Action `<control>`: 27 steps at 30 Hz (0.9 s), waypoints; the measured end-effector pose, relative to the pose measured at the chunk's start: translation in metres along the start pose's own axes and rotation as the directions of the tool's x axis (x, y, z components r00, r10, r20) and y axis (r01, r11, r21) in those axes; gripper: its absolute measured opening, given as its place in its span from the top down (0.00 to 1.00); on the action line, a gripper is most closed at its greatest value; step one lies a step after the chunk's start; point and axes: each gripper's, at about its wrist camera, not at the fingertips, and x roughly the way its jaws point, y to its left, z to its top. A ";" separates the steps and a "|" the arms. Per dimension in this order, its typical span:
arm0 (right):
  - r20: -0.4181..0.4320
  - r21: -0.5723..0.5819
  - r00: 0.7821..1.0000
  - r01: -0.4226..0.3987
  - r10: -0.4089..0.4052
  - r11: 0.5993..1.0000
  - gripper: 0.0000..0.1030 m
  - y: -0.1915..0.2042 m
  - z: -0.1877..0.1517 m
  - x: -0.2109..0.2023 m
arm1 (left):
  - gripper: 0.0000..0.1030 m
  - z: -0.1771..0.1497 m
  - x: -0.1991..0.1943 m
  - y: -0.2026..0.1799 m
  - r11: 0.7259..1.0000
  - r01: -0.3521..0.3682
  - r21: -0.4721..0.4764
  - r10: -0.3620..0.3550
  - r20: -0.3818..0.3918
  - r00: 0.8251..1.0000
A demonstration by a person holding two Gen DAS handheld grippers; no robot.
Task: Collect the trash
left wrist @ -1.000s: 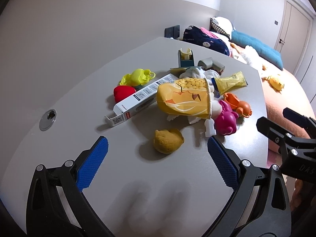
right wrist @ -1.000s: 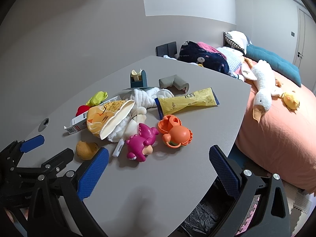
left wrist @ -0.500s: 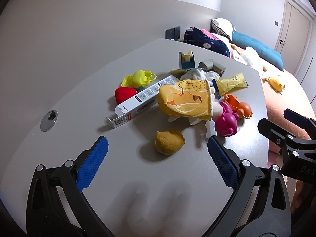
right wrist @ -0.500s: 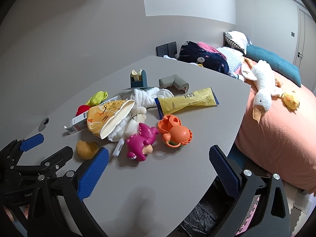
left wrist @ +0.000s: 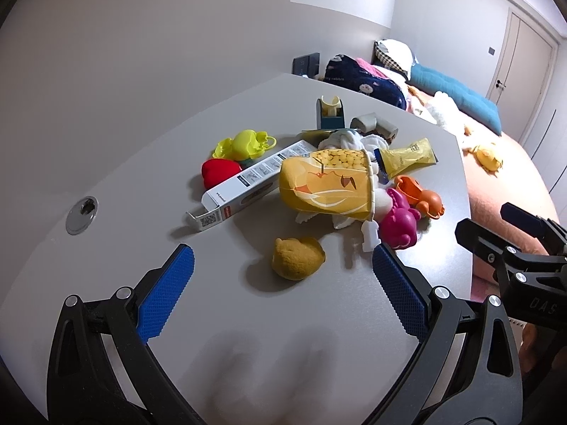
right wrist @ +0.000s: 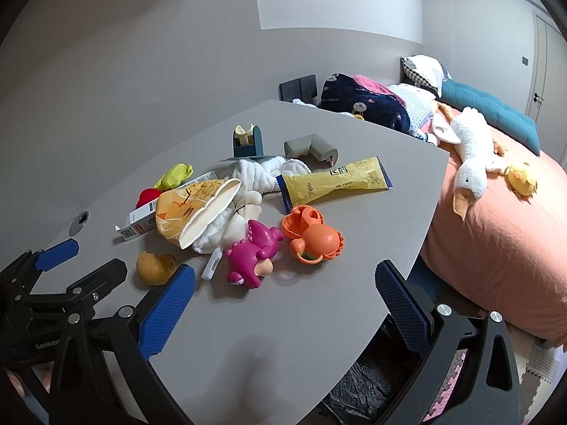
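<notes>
Left hand-held gripper (left wrist: 280, 276) nearer tissue-stuffed cup (left wrist: 326, 186)

**Bright colours on a grey table**

A yellow paper cup (left wrist: 327, 186) printed with corn kernels lies mid-frame on the plain grey tabletop (left wrist: 141, 163). Right of it sit a magenta plastic dinosaur (right wrist: 253, 256) and an orange plastic crab (right wrist: 313, 239); a yellow foil wrapper (right wrist: 335, 182) has dark blue ends.

Prob. a home bedroom: bed (right wrist: 496, 212) w/ pillows (right wrist: 423, 69), goose plush toy (right wrist: 467, 156), grey table (right wrist: 301, 318).
</notes>
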 end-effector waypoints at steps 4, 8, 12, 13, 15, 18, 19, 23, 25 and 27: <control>0.001 0.002 1.000 0.000 0.000 1.000 0.02 0.000 0.000 -0.001 | 0.06 -0.001 0.001 0.001 1.000 -0.001 -0.004 0.001 -0.004 1.000; 0.001 0.003 1.000 0.000 0.000 1.000 0.02 0.000 0.000 0.000 | 0.06 -0.001 0.002 0.000 1.000 -0.006 -0.001 0.006 -0.005 1.000; 0.001 0.002 1.000 -0.003 0.003 1.000 0.02 0.000 0.000 0.000 | 0.06 -0.002 0.004 0.001 1.000 -0.013 -0.001 0.013 -0.004 1.000; -0.003 0.002 1.000 -0.004 0.005 1.000 0.02 -0.001 0.000 0.001 | 0.06 -0.002 0.005 0.002 1.000 -0.016 -0.005 0.016 -0.004 1.000; -0.008 0.006 1.000 -0.009 0.009 1.000 0.02 -0.003 -0.002 0.003 | 0.06 -0.003 0.007 0.003 1.000 -0.026 -0.011 0.026 -0.004 1.000; -0.022 0.015 1.000 -0.015 0.016 1.000 0.02 -0.007 -0.003 0.007 | 0.06 -0.004 0.012 0.007 0.999 -0.039 -0.021 0.039 -0.007 0.999; -0.025 0.017 1.000 -0.018 0.018 1.000 0.02 -0.008 -0.003 0.008 | 0.06 -0.004 0.013 0.007 0.999 -0.037 -0.022 0.037 -0.013 0.999; -0.045 0.039 0.999 -0.028 0.030 0.999 0.02 -0.015 -0.003 0.019 | 0.06 -0.006 0.022 0.006 0.999 -0.049 -0.005 0.048 -0.033 0.998; -0.045 0.047 0.999 -0.026 0.028 0.999 0.02 -0.019 -0.001 0.022 | 0.06 -0.007 0.028 0.007 0.998 -0.055 -0.004 0.055 -0.046 0.997; -0.050 0.048 0.999 -0.019 0.021 0.999 0.06 -0.022 0.001 0.028 | 0.06 -0.007 0.035 0.008 0.998 -0.056 -0.010 0.055 -0.057 0.997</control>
